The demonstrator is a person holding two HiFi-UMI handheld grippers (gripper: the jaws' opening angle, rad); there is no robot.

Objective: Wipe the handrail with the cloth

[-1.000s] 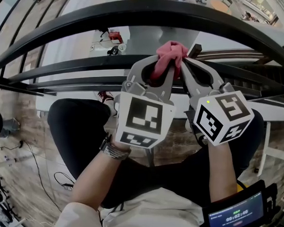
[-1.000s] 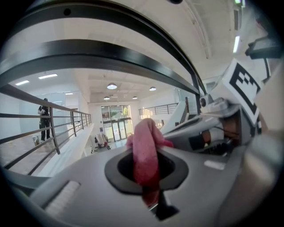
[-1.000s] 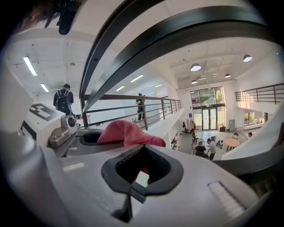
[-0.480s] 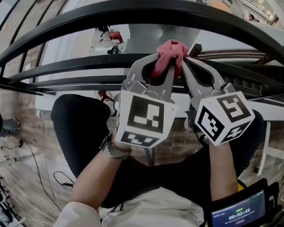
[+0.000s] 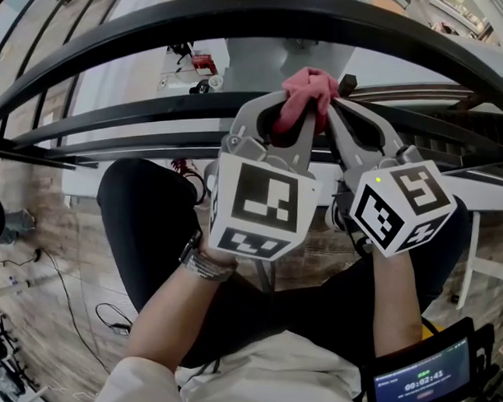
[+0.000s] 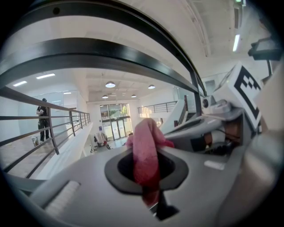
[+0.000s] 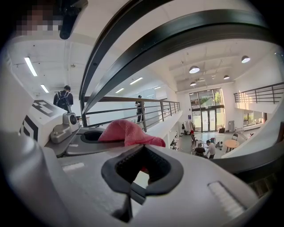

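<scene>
I hold both grippers up close together, just on the near side of the handrail [image 5: 229, 24], whose broad black band curves across the far part of the head view from left to right. My left gripper [image 5: 302, 118] is clenched on the pink cloth [image 5: 309, 91]: in the left gripper view the cloth [image 6: 145, 148] runs straight through the dark oval between the jaws, pinched where they meet, and it bunches up beyond the tips. From above, that bunch sits at the tips of both grippers, just below the handrail; I cannot tell whether it touches the rail. My right gripper [image 5: 336, 111] is just to the right of the left one, angled in so that its tips meet the cloth's right edge. In the right gripper view its jaws are drawn together, with the cloth [image 7: 126, 132] lying over the left gripper's jaws just beyond them and a scrap of pink showing through the oval opening; I cannot tell whether the right tips nip any of it. The handrail [image 7: 177, 40] arches over that view, and it arches over the left gripper view too [image 6: 88, 48]. The two marker cubes, left [image 5: 260, 204] and right [image 5: 400, 207], sit nearest me, side by side above my forearms.
</scene>
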